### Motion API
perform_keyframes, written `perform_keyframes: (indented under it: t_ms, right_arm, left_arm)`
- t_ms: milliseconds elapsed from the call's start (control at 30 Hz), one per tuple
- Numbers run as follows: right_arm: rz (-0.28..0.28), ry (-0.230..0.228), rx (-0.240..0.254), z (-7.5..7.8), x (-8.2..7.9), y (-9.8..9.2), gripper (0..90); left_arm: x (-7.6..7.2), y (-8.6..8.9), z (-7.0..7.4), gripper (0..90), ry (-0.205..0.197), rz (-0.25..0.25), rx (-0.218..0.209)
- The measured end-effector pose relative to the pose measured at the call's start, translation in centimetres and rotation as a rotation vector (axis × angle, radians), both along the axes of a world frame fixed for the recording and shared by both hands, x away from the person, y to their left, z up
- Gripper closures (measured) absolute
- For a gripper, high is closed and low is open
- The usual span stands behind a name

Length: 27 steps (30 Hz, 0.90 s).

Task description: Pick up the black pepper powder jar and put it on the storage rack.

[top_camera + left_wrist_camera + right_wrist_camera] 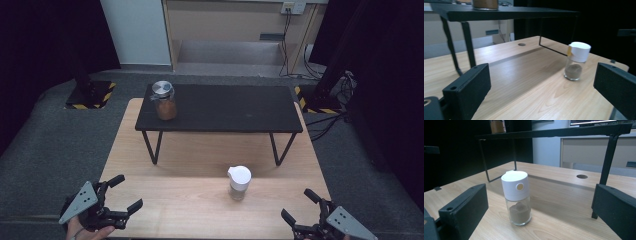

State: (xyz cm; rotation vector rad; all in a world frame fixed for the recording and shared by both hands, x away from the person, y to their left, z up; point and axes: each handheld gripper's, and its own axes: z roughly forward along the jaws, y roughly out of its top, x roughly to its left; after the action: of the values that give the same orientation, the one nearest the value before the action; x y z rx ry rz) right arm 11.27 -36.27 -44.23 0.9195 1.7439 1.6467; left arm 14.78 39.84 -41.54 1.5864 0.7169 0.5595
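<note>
High view: both the left gripper (pixel 121 196) and right gripper (pixel 301 207) hover with fingers spread, empty, near the untouched shaker (pixel 239 182) on the bench (pixel 165 200); nothing grasped yet.

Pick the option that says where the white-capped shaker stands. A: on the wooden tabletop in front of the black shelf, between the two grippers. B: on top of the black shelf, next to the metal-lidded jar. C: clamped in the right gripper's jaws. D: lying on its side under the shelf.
A: the white-capped shaker stands upright on the wooden tabletop, in front of the black shelf, with both grippers open and apart from it.
</note>
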Motion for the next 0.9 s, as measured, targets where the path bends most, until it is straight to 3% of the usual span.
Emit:
perform_keyframes:
  t_ms: [67,200,433,567,600,900]
  right_arm:
    - [0.003,-0.001,-0.002,0.0,0.0,0.0,1.0]
    - [0.001,-0.004,-0.005,0.0,-0.1,0.0,1.0]
    - [0.006,0.001,-0.027,0.3,-0.1,0.3,1.3]
    - [0.012,0.006,-0.029,0.4,0.1,0.3,1.9]
    - [0.007,0.013,0.001,0.3,0.0,0.1,2.0]
    - [0.021,0.027,-0.021,2.0,0.5,-0.1,3.5]
  left_arm:
    - [-0.2,-0.3,0.0,0.0,0.003,0.03,0.009]
    - [-0.3,-0.4,0.0,0.0,-0.001,0.045,0.012]
    - [-0.4,-0.2,-0.2,0.0,-0.002,0.052,-0.001]
    - [-0.5,-0.3,-0.1,0.0,-0.011,0.05,0.012]
    - [-0.5,-0.2,-0.1,0.0,-0.005,0.053,0.004]
    - [-0.6,0.0,-0.2,0.0,-0.006,0.064,-0.009]
